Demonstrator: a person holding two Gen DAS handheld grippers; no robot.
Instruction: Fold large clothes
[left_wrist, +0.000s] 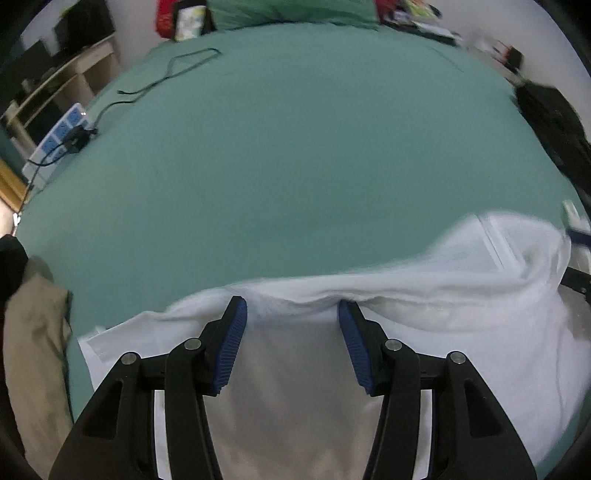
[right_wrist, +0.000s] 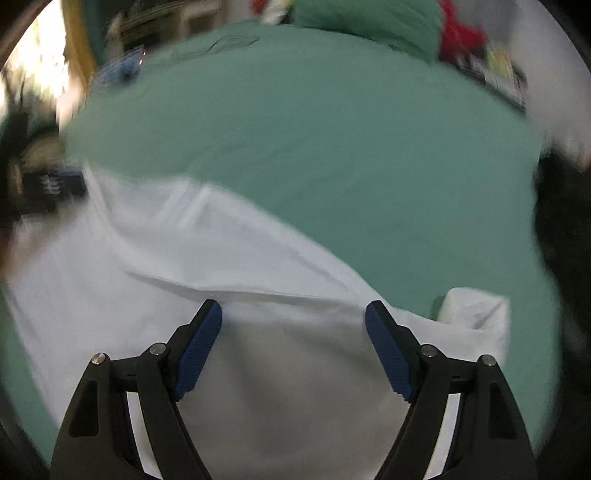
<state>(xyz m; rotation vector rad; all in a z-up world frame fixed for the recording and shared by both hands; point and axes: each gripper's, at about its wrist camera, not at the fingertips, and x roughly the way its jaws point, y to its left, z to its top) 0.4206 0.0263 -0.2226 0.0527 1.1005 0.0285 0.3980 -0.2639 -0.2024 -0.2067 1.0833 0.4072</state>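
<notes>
Left wrist view: white garment (left_wrist: 424, 325) lies bunched along the near edge of the green bed (left_wrist: 295, 155), with a raised fold running across right at the fingertips. Seam or placket visible on the upper right part. Left gripper (left_wrist: 293, 308) is spread wide, blue pads (left_wrist: 231, 347) on either side of the cloth, nothing pinched between them; the cloth passes under and between the fingers. Right end of the garment is motion-blurred; the other gripper there is only a blue-and-white smear at the frame edge. Beige cloth (left_wrist: 35, 354) hangs at the left border, cut off. Power strip (left_wrist: 59, 138) with a black cable (left_wrist: 147, 86) sits at the bed's far left edge. Dark clothing (left_wrist: 554, 122) on the right, shape unclear.

Right wrist view: same white garment (right_wrist: 184, 258) spread over the bed's (right_wrist: 314, 129) near left side, creased diagonally, one corner (right_wrist: 476, 310) sticking up to the right. Right gripper (right_wrist: 293, 310) is also wide apart, holding nothing, fabric beneath it. Whole frame is blurred; objects at the headboard and left edge can't be identified. Garment type can't be told.
</notes>
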